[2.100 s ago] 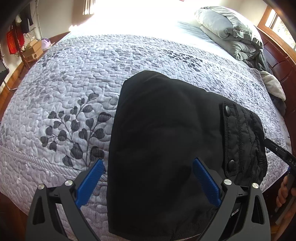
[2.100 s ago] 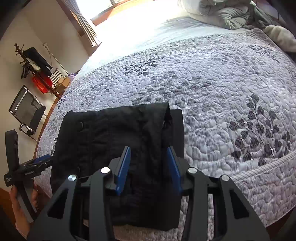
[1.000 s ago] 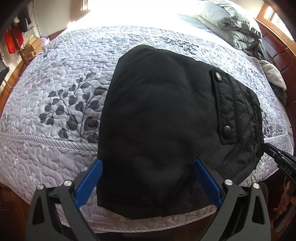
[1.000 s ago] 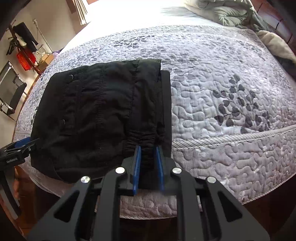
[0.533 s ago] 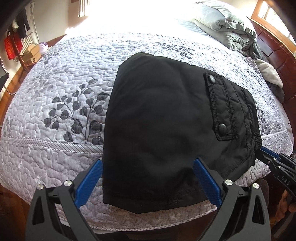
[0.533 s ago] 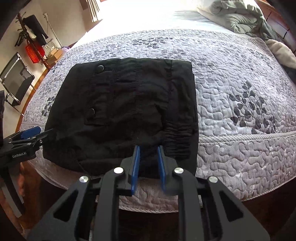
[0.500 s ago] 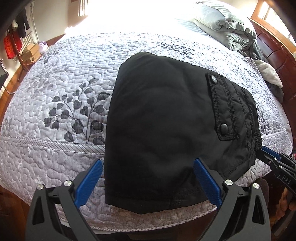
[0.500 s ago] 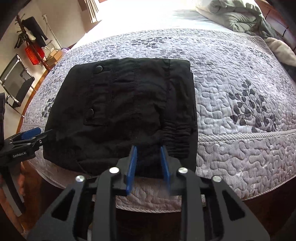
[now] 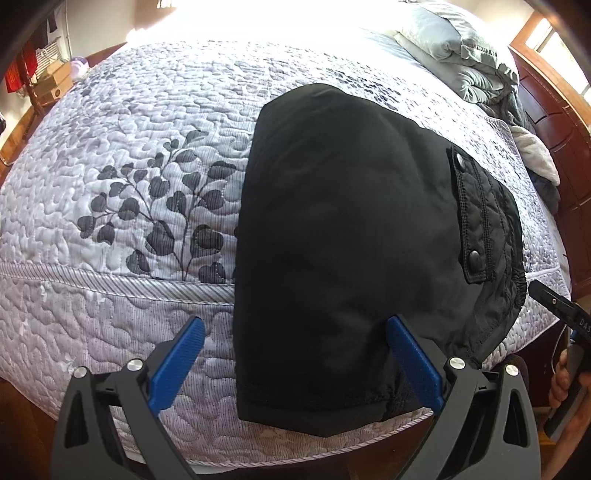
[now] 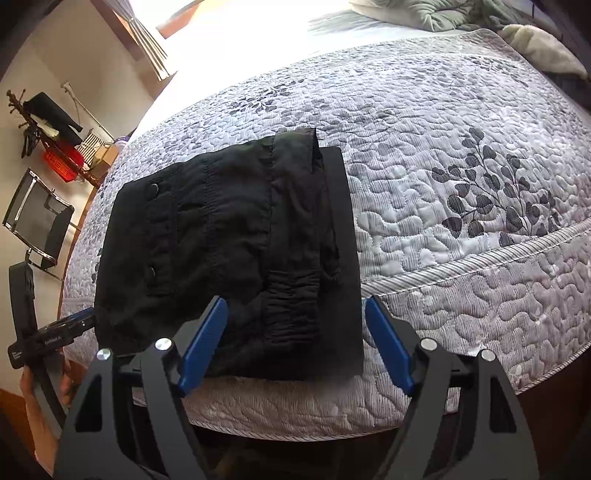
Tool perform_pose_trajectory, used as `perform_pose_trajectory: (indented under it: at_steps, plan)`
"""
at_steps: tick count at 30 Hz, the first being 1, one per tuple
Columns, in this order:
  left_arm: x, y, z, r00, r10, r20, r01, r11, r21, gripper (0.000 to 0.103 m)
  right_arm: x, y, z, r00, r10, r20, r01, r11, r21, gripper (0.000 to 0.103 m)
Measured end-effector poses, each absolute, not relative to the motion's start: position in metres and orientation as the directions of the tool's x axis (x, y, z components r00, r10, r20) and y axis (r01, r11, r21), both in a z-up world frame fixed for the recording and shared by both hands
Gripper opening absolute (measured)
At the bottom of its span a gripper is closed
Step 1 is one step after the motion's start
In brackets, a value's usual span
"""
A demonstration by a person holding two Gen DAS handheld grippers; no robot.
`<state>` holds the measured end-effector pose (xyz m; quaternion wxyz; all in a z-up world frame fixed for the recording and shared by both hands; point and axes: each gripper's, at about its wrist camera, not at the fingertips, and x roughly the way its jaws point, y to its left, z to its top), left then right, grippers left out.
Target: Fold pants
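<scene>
the black pants (image 10: 229, 254), folded into a compact rectangle, are laid at the near edge of the grey leaf-patterned quilted bedspread (image 10: 461, 155). the left gripper (image 9: 293, 363) and right gripper (image 10: 295, 341) are held low before the bed edge, jaws spread wide, nothing gripped.

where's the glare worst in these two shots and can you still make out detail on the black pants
Left wrist view: the far top of the bed is blown out white; the black pants read mostly flat, only the snap pocket shows stitching. Right wrist view: glare sits at the upper window side; pants seams and gathered waistband stay legible. Fisheye bends both.
</scene>
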<state>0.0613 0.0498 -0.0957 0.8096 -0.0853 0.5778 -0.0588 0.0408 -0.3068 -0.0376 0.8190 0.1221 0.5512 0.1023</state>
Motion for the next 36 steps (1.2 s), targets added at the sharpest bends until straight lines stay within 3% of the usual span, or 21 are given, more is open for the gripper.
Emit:
perform_pose_trajectory:
  at_steps: [6, 24, 29, 34, 36]
  plan:
    - [0.066, 0.025, -0.088, 0.351, -0.15, -0.924, 0.049, 0.989, -0.142, 0.099, 0.044, -0.307, -0.044, 0.361, 0.315, -0.878, -0.039, 0.946, 0.323, 0.086]
    - [0.095, 0.025, -0.107, 0.286, -0.244, -0.927, 0.111, 0.969, -0.221, 0.1, 0.072, -0.323, -0.098, 0.26, 0.467, -0.845, 0.017, 0.873, 0.488, 0.097]
    - [0.106, 0.06, -0.12, 0.202, -0.419, -0.885, 0.112, 0.908, -0.404, 0.099, 0.073, -0.327, -0.106, 0.238, 0.524, -0.818, 0.029, 0.838, 0.545, 0.098]
    - [0.118, 0.092, -0.151, 0.064, -0.652, -0.756, 0.046, 0.758, -0.65, 0.099, 0.075, -0.328, -0.106, 0.238, 0.531, -0.813, 0.007, 0.836, 0.548, 0.099]
    - [0.12, 0.098, -0.161, 0.033, -0.693, -0.72, 0.04, 0.721, -0.692, 0.099, 0.076, -0.328, -0.106, 0.235, 0.537, -0.81, -0.001, 0.834, 0.552, 0.099]
